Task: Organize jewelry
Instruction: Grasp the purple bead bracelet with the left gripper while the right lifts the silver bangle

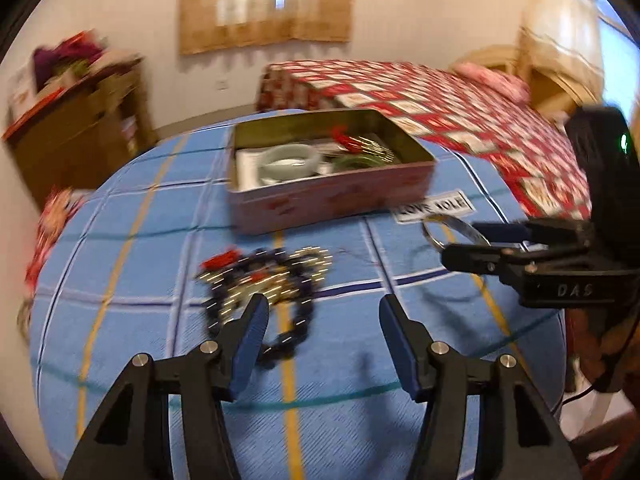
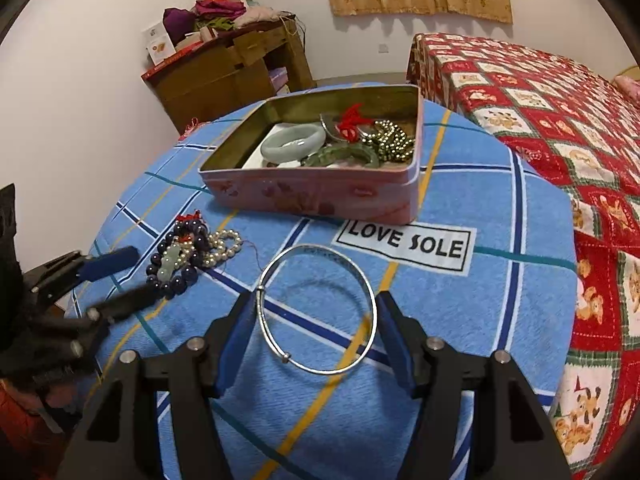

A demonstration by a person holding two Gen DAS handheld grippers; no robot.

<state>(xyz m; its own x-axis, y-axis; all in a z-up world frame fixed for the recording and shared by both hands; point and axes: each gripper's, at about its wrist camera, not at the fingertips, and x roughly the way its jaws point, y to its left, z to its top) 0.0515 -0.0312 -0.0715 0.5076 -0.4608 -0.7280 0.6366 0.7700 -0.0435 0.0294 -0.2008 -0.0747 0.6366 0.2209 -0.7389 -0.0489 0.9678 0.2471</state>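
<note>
My right gripper (image 2: pixel 316 300) is shut on a thin silver bangle (image 2: pixel 320 368), one pad on each side, and the bangle hangs just above the blue cloth. In the left wrist view the right gripper (image 1: pixel 460 242) and the silver bangle (image 1: pixel 436 230) sit at the right. A pile of dark beads, pearls and a jade charm (image 2: pixel 188 252) lies left of it. My left gripper (image 1: pixel 323 304) is open and empty, with the bead pile (image 1: pixel 264 276) just past its left finger. An open pink tin (image 2: pixel 312 192) behind holds a pale jade bangle (image 2: pixel 292 142), a green bangle (image 2: pixel 340 156) and gold beads (image 2: pixel 390 140).
The round table wears a blue checked cloth (image 2: pixel 480 208) with a "LOVE SOLE" label (image 2: pixel 404 244). A bed with a red patterned quilt (image 2: pixel 560 120) stands close on the right. A cluttered wooden cabinet (image 2: pixel 224 72) is against the far wall.
</note>
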